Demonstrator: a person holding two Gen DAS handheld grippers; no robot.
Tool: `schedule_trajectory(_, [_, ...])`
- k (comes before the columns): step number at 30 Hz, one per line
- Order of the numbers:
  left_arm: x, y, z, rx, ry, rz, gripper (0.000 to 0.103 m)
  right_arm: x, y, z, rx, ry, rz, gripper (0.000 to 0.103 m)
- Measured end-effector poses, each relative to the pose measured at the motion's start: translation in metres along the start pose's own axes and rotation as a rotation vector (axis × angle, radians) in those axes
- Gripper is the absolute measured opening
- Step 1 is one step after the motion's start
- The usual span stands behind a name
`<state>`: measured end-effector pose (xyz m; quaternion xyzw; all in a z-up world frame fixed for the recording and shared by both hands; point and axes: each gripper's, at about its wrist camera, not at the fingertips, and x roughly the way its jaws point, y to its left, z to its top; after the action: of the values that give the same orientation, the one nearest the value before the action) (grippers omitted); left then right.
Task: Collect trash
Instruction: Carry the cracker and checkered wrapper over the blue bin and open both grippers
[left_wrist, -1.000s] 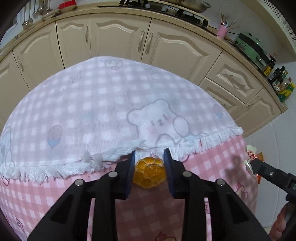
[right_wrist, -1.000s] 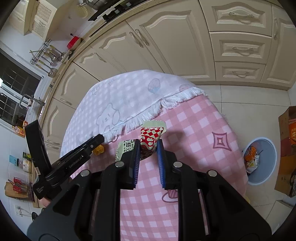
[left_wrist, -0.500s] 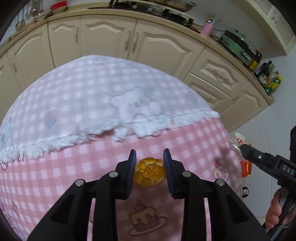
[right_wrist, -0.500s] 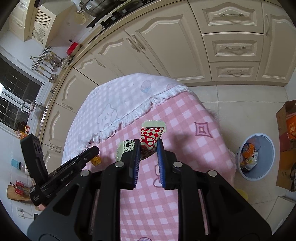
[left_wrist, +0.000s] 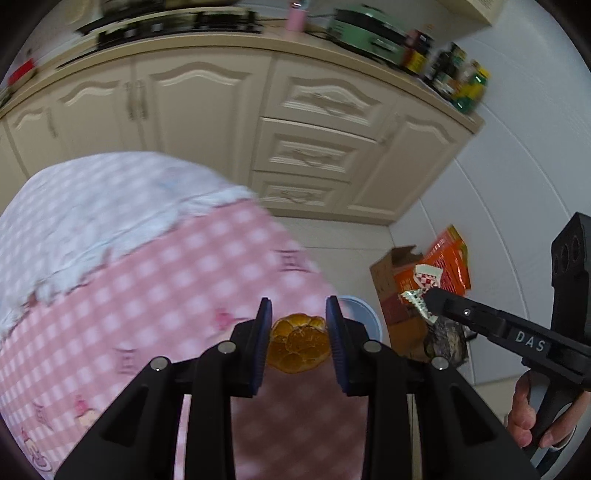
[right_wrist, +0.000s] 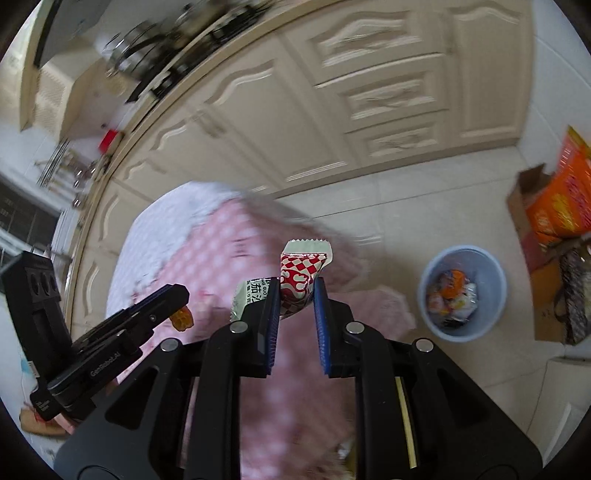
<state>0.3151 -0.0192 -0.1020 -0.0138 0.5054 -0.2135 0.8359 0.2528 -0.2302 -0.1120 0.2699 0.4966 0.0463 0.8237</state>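
Both hands have swung off the middle of the worktop toward its edge. A second ago the checked cloth filled each view; now the floor and the blue bin show beyond the pink edge, and the blur says the move is quick.

The left hand-held gripper is closed to a narrow gap on the orange peel, both pads pressing its sides, the same grip as a second ago. In the left view the bin's rim peeks out just behind the peel, so this load looks nearly over the target.

The right hand-held gripper is closed almost fully on the red-and-white wrapper, which sticks up above the fingertips; a green-white scrap beside it seems part of the same packet. The bin lies to the right of this gripper on the floor, already part-filled with litter.

I judge the pick-up done and the carry well under way; what remains is to bring each load over the bin's mouth and let go. The light wrapper may drift wide if dropped from high up.
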Motion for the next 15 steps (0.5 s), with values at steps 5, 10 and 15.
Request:
schedule_trajectory(5, [0.039, -0.077, 0.002, 0.131, 0.064, -0.049, 0.029, -0.018, -0.070, -0.003, 0.109, -0.025, -0.051, 0.018])
schedule_trajectory(10, [0.083, -0.148, 0.001, 0.249, 0.136, -0.079, 0.029, -0.031, -0.135, -0.009, 0.219, -0.046, -0.098, 0.018])
schedule_trajectory(15, [0.120, -0.201, 0.000, 0.349, 0.139, -0.096, 0.031, -0.039, -0.192, -0.019, 0.326, -0.049, -0.128, 0.018])
